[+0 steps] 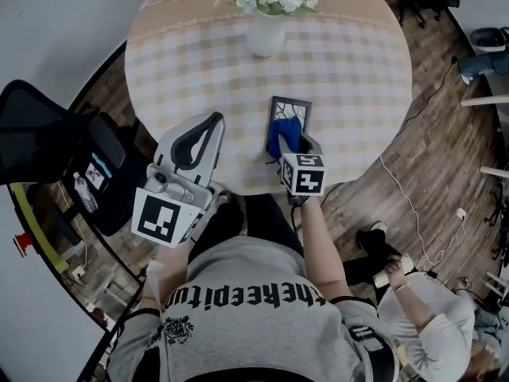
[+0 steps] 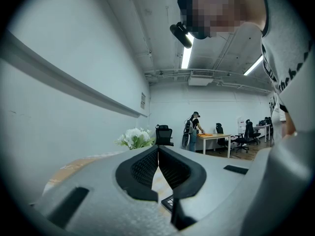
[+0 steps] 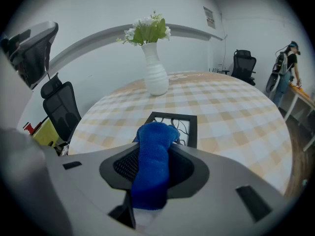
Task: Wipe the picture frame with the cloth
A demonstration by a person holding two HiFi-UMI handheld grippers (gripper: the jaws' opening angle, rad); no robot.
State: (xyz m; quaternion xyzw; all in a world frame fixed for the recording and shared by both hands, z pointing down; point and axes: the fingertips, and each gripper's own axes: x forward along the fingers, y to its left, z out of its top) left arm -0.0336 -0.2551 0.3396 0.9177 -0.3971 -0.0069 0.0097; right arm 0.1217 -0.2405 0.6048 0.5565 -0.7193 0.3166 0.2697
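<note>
Nearest the head camera, the person's grey printed shirt (image 1: 246,309) is seen, with both arms reached forward to the near edge of the round checked counter (image 1: 358,62). The left hand-held gripper (image 1: 213,122) is held at the counter's near-left edge, apart from the work, presumably so that it is kept out of the way. The right hand-held gripper (image 1: 289,145) is brought over the picture frame (image 1: 291,107), which lies flat on the counter near its front edge, well apart from the white vase (image 1: 266,35) of flowers at the far side. The blue cloth (image 1: 285,134) is spread over the frame's nearer half. In the left gripper view, the jaws are seen closed tip to tip with nothing between them and pointed out across the room, and only a corner of the frame is glimpsed below them. In the right gripper view, the cloth is clamped between the jaws, with its free end bunched forward past the tips, so that fabric rather than plastic is presented to the frame's near edge. Whether it is pressed onto the glass cannot be told for certain. Wiping is judged to be at an early point, since the far half of the frame is uncovered. A frame lying flat may be slid by a push, so light pressure is called for
</note>
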